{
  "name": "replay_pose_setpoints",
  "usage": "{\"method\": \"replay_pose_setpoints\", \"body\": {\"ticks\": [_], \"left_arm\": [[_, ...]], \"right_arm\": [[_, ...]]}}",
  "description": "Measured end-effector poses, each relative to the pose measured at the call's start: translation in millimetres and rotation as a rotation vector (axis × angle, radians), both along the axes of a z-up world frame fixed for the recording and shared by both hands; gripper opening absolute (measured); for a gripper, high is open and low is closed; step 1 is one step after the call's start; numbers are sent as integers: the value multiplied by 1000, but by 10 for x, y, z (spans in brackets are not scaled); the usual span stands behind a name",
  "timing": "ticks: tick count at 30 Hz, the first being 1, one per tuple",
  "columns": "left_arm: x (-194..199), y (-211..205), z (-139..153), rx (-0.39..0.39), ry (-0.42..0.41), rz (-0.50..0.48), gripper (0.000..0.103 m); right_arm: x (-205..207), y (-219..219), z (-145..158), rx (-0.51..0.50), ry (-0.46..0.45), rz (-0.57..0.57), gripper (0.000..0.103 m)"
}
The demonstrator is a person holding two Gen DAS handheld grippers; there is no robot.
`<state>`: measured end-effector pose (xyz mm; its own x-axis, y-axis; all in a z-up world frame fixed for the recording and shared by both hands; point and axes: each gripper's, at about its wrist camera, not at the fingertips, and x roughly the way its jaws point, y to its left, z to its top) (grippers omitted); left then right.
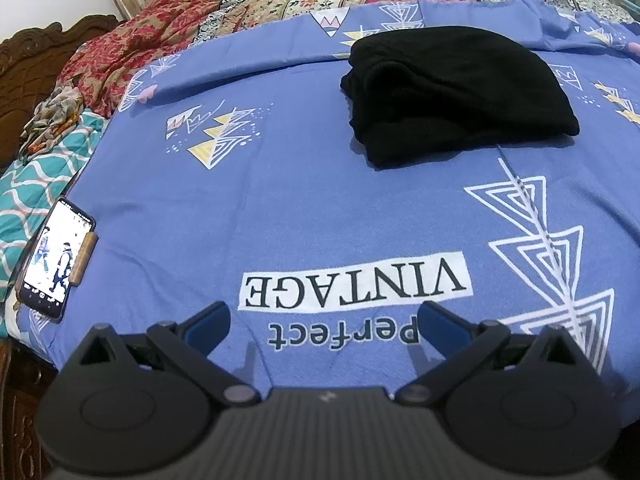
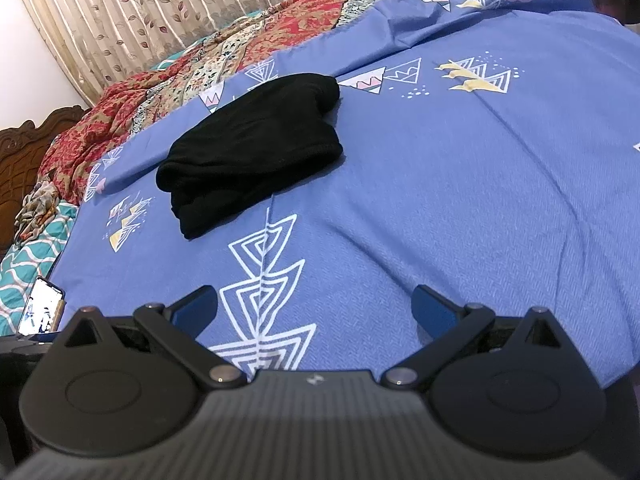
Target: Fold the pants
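The black pants (image 1: 456, 92) lie folded into a compact stack on the blue printed bedsheet (image 1: 280, 200). In the right wrist view the same pants (image 2: 252, 152) sit left of centre, well ahead of the fingers. My left gripper (image 1: 324, 322) hovers over the near part of the sheet, open and holding nothing, far short of the pants. My right gripper (image 2: 316, 306) is likewise open and empty above the white triangle print, with the pants ahead and to its left.
A phone (image 1: 54, 264) with a lit screen rests at the sheet's left edge, also seen as the phone (image 2: 40, 312). Red patterned fabric (image 1: 132, 48) is bunched at the far left. A carved wooden headboard (image 1: 24, 68) and a curtain (image 2: 140, 16) stand behind.
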<state>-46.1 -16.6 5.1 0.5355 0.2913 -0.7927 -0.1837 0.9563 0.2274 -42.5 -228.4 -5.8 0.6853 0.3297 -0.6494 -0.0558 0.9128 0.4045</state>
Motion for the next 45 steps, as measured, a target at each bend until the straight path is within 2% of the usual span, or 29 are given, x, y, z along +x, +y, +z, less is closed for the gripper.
{"method": "replay_pose_setpoints", "body": {"ticks": [10, 20, 45], "left_arm": [[-48, 91, 116, -26, -72, 29, 103], [-50, 92, 137, -5, -89, 40, 103], [-18, 90, 77, -1, -38, 44, 103]], "right_arm": [[-2, 1, -5, -2, 0, 0, 103], [0, 3, -14, -5, 4, 1, 103], [13, 4, -37, -4, 9, 1, 103]]}}
